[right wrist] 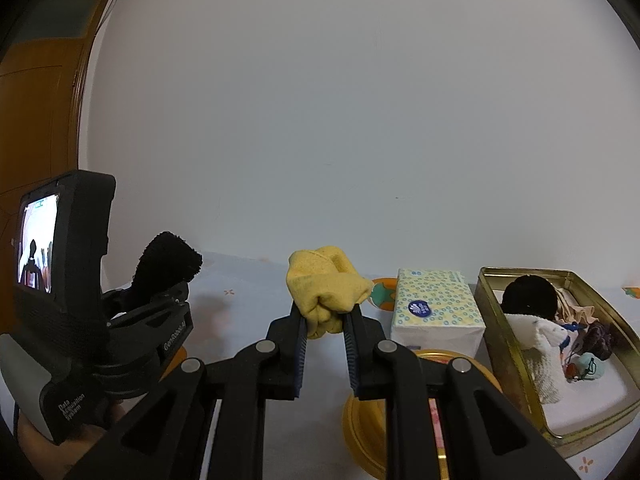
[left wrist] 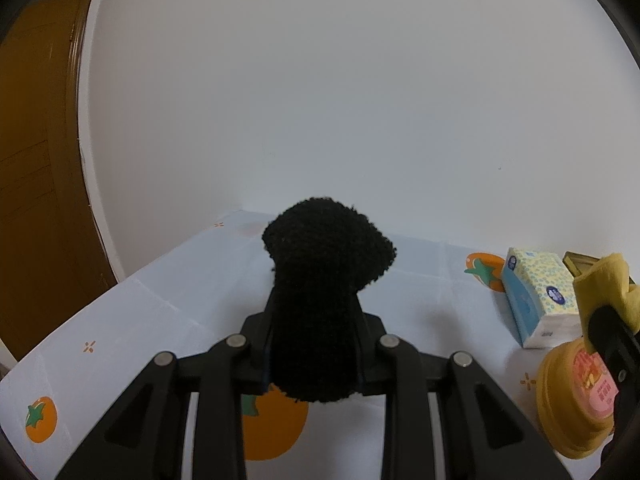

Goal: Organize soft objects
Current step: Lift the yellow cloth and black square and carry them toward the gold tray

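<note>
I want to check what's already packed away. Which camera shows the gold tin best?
The right wrist view: the open gold tin sits at the right, its inside visible, holding a black bundle, a white cloth and other small soft items. The left wrist view shows only a corner behind the yellow cloth.

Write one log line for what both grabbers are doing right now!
left gripper: shut on black sock | right gripper: shut on yellow cloth | gold tin: open, soft things inside

A table (right wrist: 248, 280) under a pale persimmon-print cloth (left wrist: 160, 312) carries a tissue pack (right wrist: 436, 312), a gold tin (right wrist: 492, 312) at its three o'clock, and a yellow lidded tub (left wrist: 568, 404) at six.
</note>
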A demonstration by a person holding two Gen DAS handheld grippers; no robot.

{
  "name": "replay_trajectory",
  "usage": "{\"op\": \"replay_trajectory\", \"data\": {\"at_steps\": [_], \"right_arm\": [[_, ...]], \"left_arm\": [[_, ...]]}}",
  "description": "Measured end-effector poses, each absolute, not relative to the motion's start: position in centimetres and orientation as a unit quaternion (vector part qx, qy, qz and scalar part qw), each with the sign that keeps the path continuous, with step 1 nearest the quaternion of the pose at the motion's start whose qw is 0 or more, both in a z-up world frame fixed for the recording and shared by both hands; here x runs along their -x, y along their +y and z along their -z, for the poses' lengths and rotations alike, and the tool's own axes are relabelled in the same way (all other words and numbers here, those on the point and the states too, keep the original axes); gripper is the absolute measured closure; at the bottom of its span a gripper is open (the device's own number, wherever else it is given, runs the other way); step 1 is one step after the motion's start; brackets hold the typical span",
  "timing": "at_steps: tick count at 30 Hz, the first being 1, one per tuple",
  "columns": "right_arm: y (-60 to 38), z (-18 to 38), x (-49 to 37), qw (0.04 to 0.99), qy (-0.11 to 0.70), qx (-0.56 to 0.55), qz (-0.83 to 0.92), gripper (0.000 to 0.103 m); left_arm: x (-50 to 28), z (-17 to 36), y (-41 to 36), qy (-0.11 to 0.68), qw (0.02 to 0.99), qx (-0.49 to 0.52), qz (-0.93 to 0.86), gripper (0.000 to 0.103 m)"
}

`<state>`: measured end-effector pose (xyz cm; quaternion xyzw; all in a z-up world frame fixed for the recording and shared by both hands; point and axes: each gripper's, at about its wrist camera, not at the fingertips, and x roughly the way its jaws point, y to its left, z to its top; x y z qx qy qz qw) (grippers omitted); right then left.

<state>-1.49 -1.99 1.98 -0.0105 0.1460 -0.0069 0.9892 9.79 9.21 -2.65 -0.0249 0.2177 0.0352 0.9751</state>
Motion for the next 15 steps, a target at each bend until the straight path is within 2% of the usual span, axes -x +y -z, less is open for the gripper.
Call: {"op": "replay_trajectory", "data": {"at_steps": [15], "right_arm": [[-2.6,-2.0,3.0,0.989,0.148,0.011,0.008,0.084]], "left_arm": [[-8.0,2.6,7.6,0.204,0.979,0.012,-0.023,0.075]]}}
